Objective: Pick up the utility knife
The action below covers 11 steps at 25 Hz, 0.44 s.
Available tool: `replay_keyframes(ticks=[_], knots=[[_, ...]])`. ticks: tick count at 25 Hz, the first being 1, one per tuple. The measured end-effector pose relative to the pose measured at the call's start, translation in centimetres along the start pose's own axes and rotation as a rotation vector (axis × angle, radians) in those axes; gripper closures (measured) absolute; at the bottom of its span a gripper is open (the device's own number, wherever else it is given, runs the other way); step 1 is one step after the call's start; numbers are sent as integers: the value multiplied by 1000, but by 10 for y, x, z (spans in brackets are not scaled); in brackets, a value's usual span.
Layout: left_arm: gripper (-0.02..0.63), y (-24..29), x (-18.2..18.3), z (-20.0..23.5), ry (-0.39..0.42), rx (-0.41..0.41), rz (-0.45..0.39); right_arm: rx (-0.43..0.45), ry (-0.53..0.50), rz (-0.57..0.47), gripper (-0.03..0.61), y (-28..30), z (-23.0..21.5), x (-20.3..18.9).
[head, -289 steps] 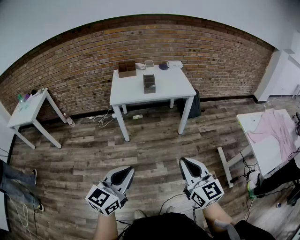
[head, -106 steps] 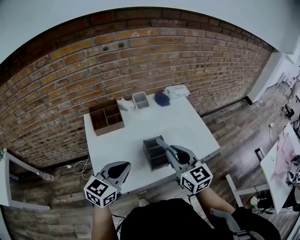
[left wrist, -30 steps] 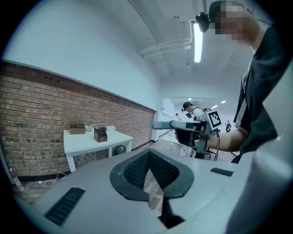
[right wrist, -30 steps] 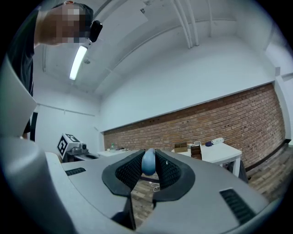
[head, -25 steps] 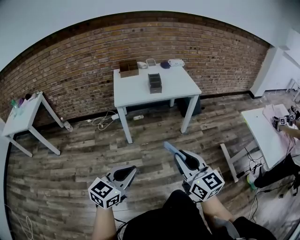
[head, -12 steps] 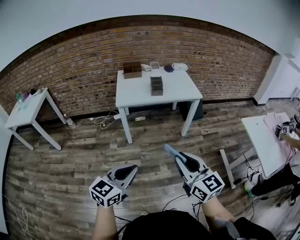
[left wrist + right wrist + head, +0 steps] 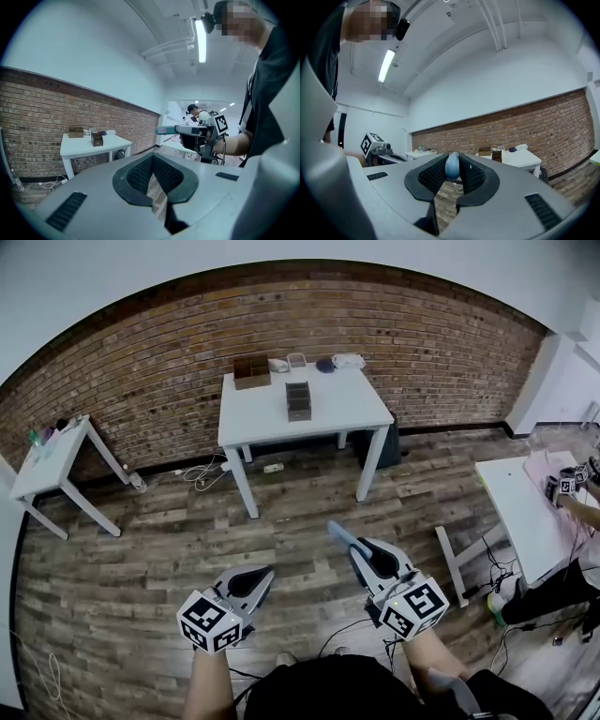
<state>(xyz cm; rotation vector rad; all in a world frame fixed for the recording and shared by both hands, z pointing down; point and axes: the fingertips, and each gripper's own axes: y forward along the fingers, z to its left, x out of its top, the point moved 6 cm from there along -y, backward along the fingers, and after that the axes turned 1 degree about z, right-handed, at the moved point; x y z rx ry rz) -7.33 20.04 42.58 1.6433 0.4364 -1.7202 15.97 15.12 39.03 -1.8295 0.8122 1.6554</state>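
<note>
My right gripper is shut on the blue utility knife, held over the wooden floor well away from the table. The knife's tip sticks out forward and to the left of the jaws. In the right gripper view its rounded blue end sits pinched between the ribbed pads. My left gripper hangs beside it at the left, shut with nothing in it. The left gripper view also shows the right gripper with the knife pointing left.
A white table stands at the brick wall, bearing a dark organizer, a wooden box and small items. A small white side table stands at the left. Another white table is at the right. Cables lie on the floor.
The head view has swung slightly, so the table sits a little more to the left. Both grippers keep their places and the knife stays in the right one.
</note>
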Motion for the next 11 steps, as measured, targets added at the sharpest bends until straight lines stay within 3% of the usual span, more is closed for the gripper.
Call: replay_keyframes(ticks=[11], knots=[[617, 3, -6, -11, -8, -2, 12, -2, 4, 11, 508, -13, -2, -7]])
